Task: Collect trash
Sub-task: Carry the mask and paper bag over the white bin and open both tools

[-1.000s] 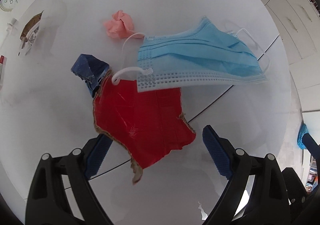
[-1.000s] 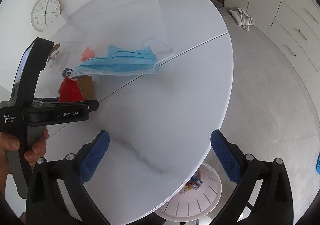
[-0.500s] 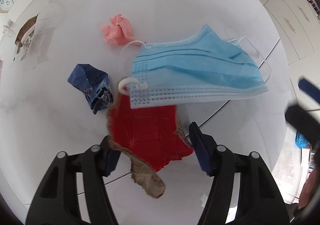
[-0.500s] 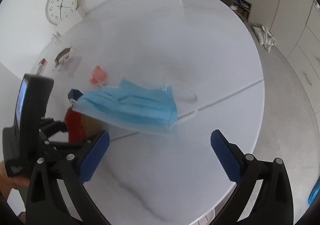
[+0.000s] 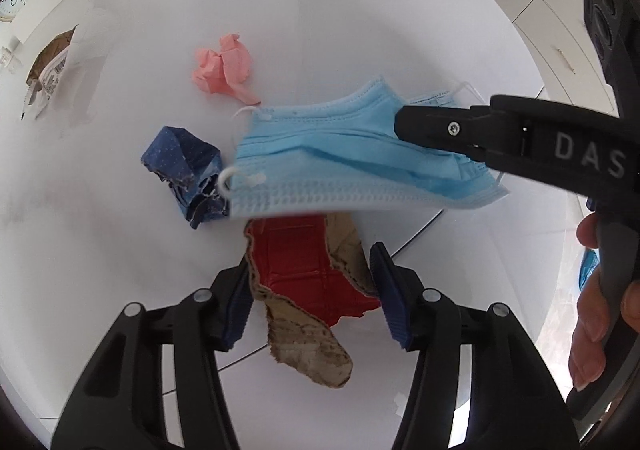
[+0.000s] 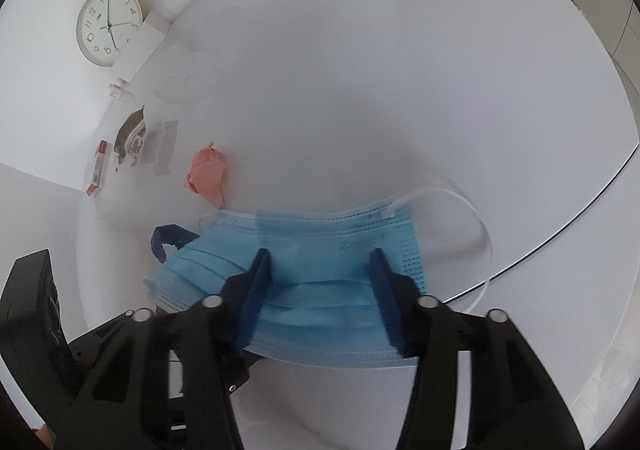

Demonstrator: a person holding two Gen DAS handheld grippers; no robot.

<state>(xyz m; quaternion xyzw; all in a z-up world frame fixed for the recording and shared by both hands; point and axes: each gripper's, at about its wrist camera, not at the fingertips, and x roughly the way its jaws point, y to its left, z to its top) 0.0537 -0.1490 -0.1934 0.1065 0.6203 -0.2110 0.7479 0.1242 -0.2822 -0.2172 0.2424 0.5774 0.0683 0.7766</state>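
Note:
A torn red cardboard piece (image 5: 308,274) with brown edges sits between the blue pads of my left gripper (image 5: 310,290); the jaws have closed in to its sides and it bends up between them. A light blue face mask (image 5: 340,166) lies just beyond it, overlapping its far edge. My right gripper (image 6: 322,290) is over the mask (image 6: 320,262) with its jaws on either side of the middle, still apart. Its black body (image 5: 520,138) crosses the right of the left wrist view. A crumpled pink paper (image 5: 224,68) and a crushed dark blue carton (image 5: 184,170) lie nearby.
All lies on a round white table (image 6: 400,70) with a seam across it. A brown and white wrapper (image 6: 130,138) and a small red and white pack (image 6: 98,170) lie at the far left edge. A wall clock (image 6: 109,25) leans behind.
My left gripper has narrowed onto the red cardboard, which has buckled upward. My right gripper has moved in from the table's edge to straddle the mask and has narrowed.

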